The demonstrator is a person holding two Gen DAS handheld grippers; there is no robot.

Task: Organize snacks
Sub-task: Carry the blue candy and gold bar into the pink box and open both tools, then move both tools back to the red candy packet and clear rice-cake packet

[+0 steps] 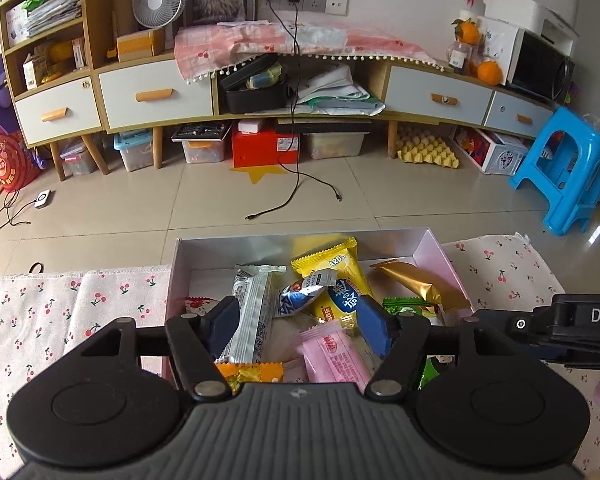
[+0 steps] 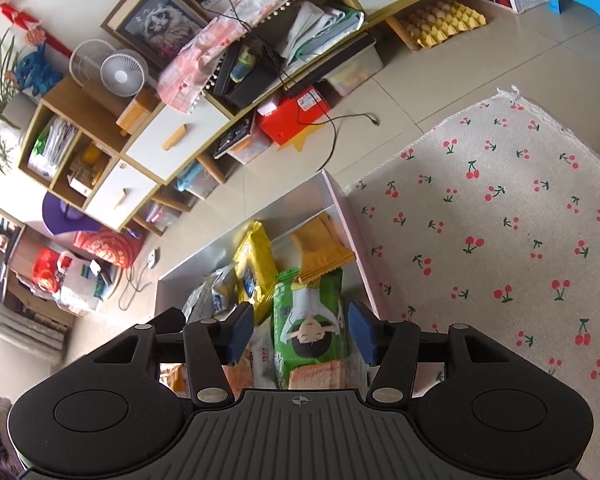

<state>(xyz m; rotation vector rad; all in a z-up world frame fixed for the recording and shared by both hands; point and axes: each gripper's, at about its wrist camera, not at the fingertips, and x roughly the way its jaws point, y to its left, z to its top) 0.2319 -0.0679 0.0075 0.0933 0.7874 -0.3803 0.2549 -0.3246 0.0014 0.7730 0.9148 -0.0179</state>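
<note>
The snacks lie in a heap inside the box (image 1: 432, 248), a shallow white tray that sits on the cherry cloth (image 1: 52, 312) at the far edge of the table. Both tools hang over the near end of the box, tipped down.

The left gripper (image 1: 300, 326) has its jaws about half wide and nothing is pinched between them. Under the gap lie the silver packet (image 1: 252, 312), the pink packet (image 1: 332, 356) and the small blue and white packet (image 1: 304, 292). The right gripper (image 2: 302, 332) is also partly wide and holds nothing. The green packet (image 2: 312, 320) lies under its gap, but the pads do not press it.

What could go wrong? The packets are piled on top of each other, so closing the jaws may catch two at once, or only a slippery corner that slides out. The wrappers look shiny and puffy, so a weak pinch may drop one on the floor beyond the table. The box looks light and sits close to the far edge, so a push from a tool could shove it off. The two tools are also near each other and could bump. The gold packet (image 1: 416, 280) and the yellow packet (image 1: 340, 272) lean on the others and may tumble when something under them is pulled.
</note>
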